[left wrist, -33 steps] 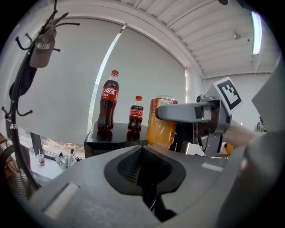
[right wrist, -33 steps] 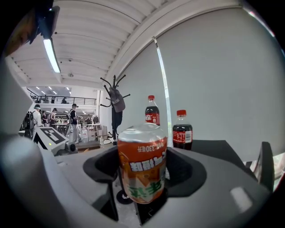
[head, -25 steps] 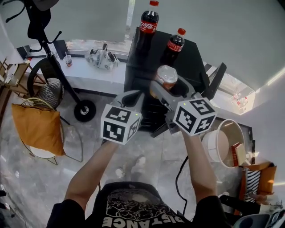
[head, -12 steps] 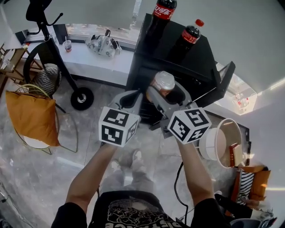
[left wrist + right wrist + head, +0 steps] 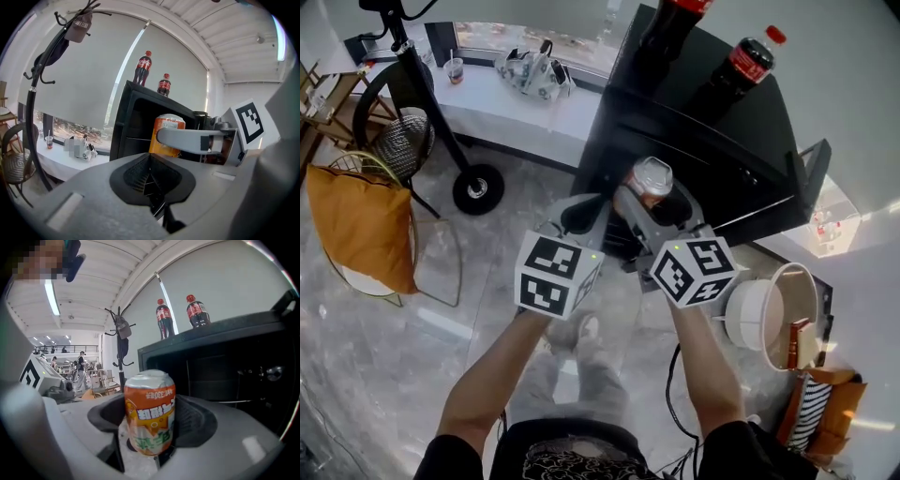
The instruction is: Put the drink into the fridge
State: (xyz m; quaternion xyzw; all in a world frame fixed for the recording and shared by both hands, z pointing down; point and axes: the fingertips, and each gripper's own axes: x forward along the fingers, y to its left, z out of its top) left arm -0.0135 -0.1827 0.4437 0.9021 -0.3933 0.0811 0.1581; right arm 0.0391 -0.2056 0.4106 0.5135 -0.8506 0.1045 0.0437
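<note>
An orange drink can (image 5: pixel 649 180) stands upright in my right gripper (image 5: pixel 654 195), which is shut on it. In the right gripper view the can (image 5: pixel 150 417) fills the middle between the jaws. The black fridge (image 5: pixel 703 141) stands just ahead with its door (image 5: pixel 811 178) swung open at the right; its dark shelves (image 5: pixel 234 373) show behind the can. My left gripper (image 5: pixel 578 214) is beside the right one, shut with nothing in it. From the left gripper view the can (image 5: pixel 167 135) is in front of the fridge opening (image 5: pixel 136 126).
Two cola bottles (image 5: pixel 741 70) (image 5: pixel 670 23) stand on the fridge's top. A white counter (image 5: pixel 506 103) runs to the left, with a wheel (image 5: pixel 476 187) and a chair with an orange cushion (image 5: pixel 352 230) below it. A white bin (image 5: pixel 769 305) sits at the right.
Both grippers and the can have come closer to the fridge front. The fridge now fills more of the head view.
</note>
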